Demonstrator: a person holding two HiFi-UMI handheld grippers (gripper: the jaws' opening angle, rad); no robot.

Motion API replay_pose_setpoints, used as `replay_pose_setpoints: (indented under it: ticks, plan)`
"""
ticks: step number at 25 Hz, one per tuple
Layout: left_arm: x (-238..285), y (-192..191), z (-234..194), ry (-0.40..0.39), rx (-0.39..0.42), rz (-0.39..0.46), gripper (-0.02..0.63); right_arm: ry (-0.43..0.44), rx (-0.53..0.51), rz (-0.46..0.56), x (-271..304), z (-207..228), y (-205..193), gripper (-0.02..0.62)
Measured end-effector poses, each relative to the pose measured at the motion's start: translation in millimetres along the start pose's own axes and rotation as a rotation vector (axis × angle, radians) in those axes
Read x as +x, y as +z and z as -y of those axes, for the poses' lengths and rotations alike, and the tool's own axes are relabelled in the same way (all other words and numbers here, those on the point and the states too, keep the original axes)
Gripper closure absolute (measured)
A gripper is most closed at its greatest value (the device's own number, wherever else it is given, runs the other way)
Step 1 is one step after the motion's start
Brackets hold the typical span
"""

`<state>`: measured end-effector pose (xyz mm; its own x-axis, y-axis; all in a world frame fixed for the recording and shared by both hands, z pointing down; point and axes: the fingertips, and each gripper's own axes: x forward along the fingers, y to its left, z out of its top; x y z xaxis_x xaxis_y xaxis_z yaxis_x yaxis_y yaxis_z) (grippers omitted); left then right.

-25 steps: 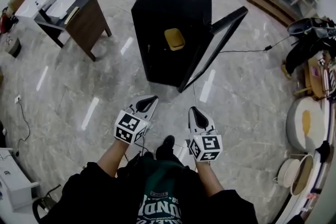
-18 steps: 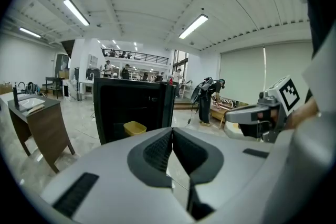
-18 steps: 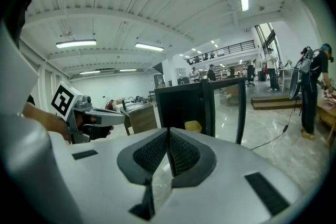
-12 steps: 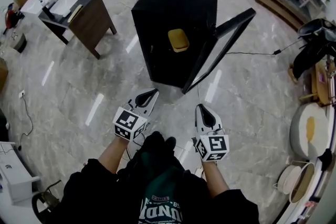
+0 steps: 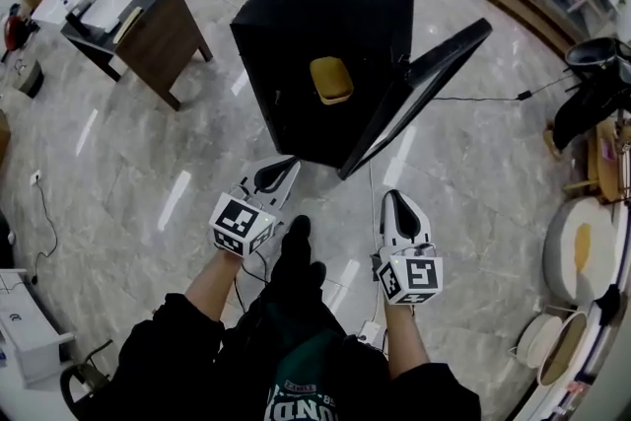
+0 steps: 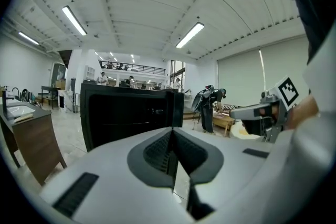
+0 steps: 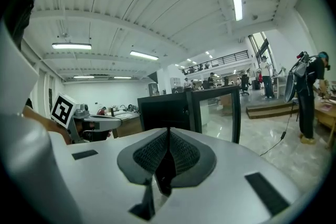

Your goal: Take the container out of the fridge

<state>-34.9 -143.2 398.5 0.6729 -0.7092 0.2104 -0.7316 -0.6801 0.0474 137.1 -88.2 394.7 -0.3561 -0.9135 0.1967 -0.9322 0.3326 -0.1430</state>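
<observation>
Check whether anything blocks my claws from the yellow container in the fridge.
Nothing visible does: the fridge door stands open, and only bare floor lies between the left claw, right claw and yellow container.

The person's black sleeves (image 5: 158,360), dark green top with white lettering (image 5: 306,380) and black shoe (image 5: 296,237) show, while the white plastic left gripper (image 5: 286,166) and right gripper (image 5: 393,200) each bear dark grey ribbed pads (image 6: 157,150) and a black-and-white marker cube (image 5: 242,225).
</observation>
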Motion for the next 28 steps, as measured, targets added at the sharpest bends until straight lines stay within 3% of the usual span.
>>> replay_pose_setpoints:
  ticks: [7,12,18,24,28]
  plan:
    - [36,-4,-14,-0.040,0.020,0.036,0.592,-0.004,-0.054,0.061,28,9,16,0.558]
    - [55,-19,-33,-0.021,0.001,0.045,0.592,-0.051,-0.052,0.032,42,15,0,0.560]
    - [71,-32,-56,-0.003,0.020,0.024,0.591,0.007,-0.044,0.014,63,3,-17,0.560]
    - [93,-60,-75,-0.004,0.032,-0.016,0.589,0.012,-0.121,0.035,72,-14,-22,0.560]
    - [108,-66,-82,0.003,0.047,-0.013,0.533,0.057,-0.154,0.020,80,-30,-28,0.558]
